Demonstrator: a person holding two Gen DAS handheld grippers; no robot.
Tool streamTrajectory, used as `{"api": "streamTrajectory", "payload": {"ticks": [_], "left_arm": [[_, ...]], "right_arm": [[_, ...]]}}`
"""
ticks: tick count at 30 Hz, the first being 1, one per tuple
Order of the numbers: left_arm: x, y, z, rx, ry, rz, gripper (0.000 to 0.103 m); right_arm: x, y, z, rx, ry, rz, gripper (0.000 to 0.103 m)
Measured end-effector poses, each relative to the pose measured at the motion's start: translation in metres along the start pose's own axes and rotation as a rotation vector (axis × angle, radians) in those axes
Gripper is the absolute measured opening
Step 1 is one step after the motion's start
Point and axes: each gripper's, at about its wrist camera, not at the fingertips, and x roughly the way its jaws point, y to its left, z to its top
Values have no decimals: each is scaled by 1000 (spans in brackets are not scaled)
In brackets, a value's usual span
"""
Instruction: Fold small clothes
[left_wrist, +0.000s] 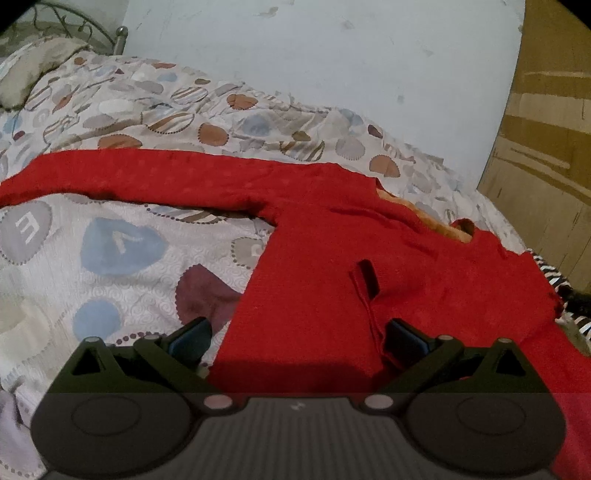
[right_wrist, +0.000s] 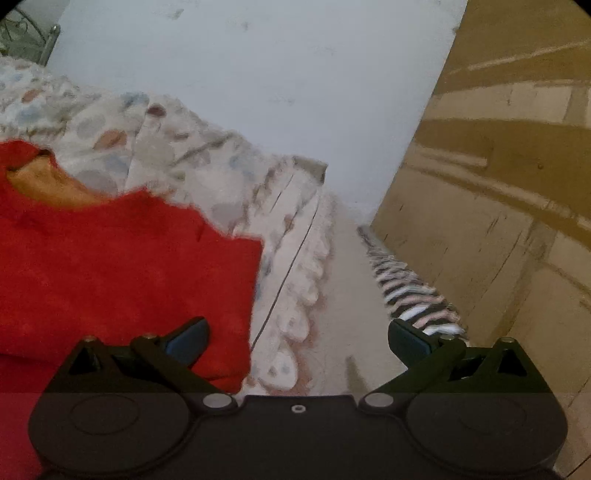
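I am holding my left gripper (left_wrist: 297, 338) low over a red knit sweater (left_wrist: 332, 280), its two dark fingers with blue pads (left_wrist: 190, 338) standing wide apart and gripping nothing; the left pad is hanging over the bedspread just beside the sweater's hem edge, the right pad over the red cloth. The sweater is lying spread flat on a quilted bedspread (left_wrist: 110, 251), its fabric showing a fine, slightly fuzzy weave with faint raised dots along one long sleeve (left_wrist: 147, 173) that is stretching out straight toward the left. A loose red drawstring (left_wrist: 369, 306) is trailing down the garment's front from a small dark slit. At the neckline an orange-tan lining (left_wrist: 424, 214) is showing in a curved opening. The bedspread is pale, stitched in small swirls, and printed with scalloped circles and hearts in blue, brown, maroon and grey, some bearing letters. I am holding my right gripper (right_wrist: 297, 339) beyond the sweater's right edge (right_wrist: 251, 295), its fingers likewise spread wide with nothing between them; the left pad (right_wrist: 188, 339) is hovering over red cloth, the right pad near a striped black, white and pink cloth (right_wrist: 413, 302) lying crumpled along the bed's far side. A pale blue-grey wall (right_wrist: 277, 92) with scuff marks is rising behind the bed, and a tan wooden panel (right_wrist: 498, 184) with streaked grain is standing to the right.
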Motion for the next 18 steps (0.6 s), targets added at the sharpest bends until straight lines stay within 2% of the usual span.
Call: {"api": "streamTrajectory", "payload": {"ticks": [2,7,10,12,15,18], "left_arm": [[-1,2,0,-13,-4,-10,103],[-4,9,0,-49,-19,-43,103],[-18,29,3,-153,-89,-148,103],[-27,44,9,-207,-107,-203,103],[-42,67,25,-205,-120,-145,103],[-58,93,39,-160,-146,-69,103]], "right_arm": [[-21,-3,10,22,-43,-21,102],[-73,1,30,78,-18,101,102],[-109,14,34,89,29,189,103],[-138,26,30,124,46,244,103],[-182,45,16,184,-25,353,103],[-210,72,8,180,-87,367,103]]}}
